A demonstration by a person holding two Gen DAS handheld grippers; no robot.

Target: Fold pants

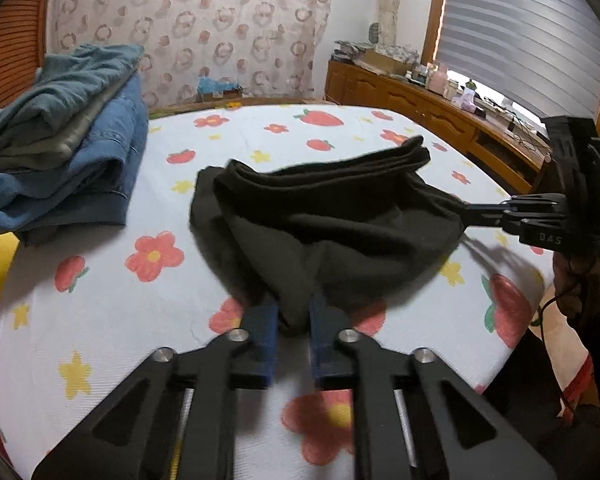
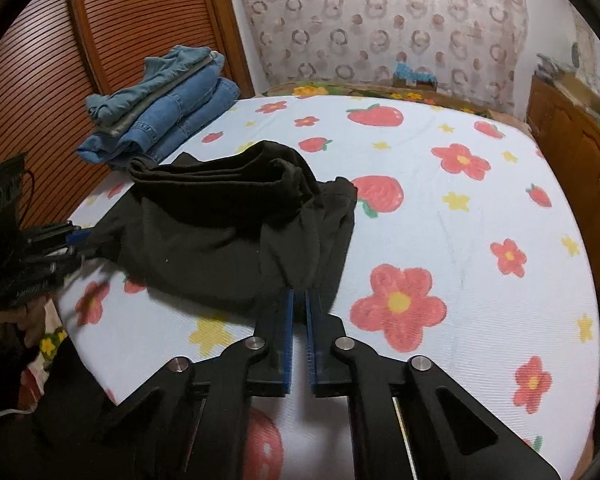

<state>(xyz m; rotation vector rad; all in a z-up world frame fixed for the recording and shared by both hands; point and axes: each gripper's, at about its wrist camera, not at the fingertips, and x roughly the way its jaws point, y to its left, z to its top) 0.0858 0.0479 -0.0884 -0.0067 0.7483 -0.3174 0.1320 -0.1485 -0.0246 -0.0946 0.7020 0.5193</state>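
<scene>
Left hand-held gripper point(image 1: 293, 320): blue pads point(image 1: 265, 344) clamped on a bunched near corner of the black pants point(image 1: 324, 216), cloth pinched between them. Right hand-held gripper point(image 2: 299, 300): pads point(image 2: 288, 340) drawn nearly together on the pants' near edge, apparently gripping a thin fold, though the contact point sits in shadow. Seen from the left wrist, right hand-held gripper point(image 1: 466, 216) reaching in from the side, tips buried in the cloth; from the right wrist, left hand-held gripper point(image 2: 86, 236) likewise at the opposite end.

Pants partly folded, spread between both grippers, resting on the bed point(image 2: 480, 220) with its white strawberry-and-flower sheet, a thicker layered band along the far edge.

Beyond, near the bed's far left corner: stack of folded denim and teal clothes point(image 2: 168, 112), well apart from the pants. Farther out: louvred wooden door point(image 2: 40, 92), patterned curtain point(image 1: 196, 28), wooden cabinet point(image 1: 420, 108) carrying clutter under a window blind point(image 1: 520, 32).
</scene>
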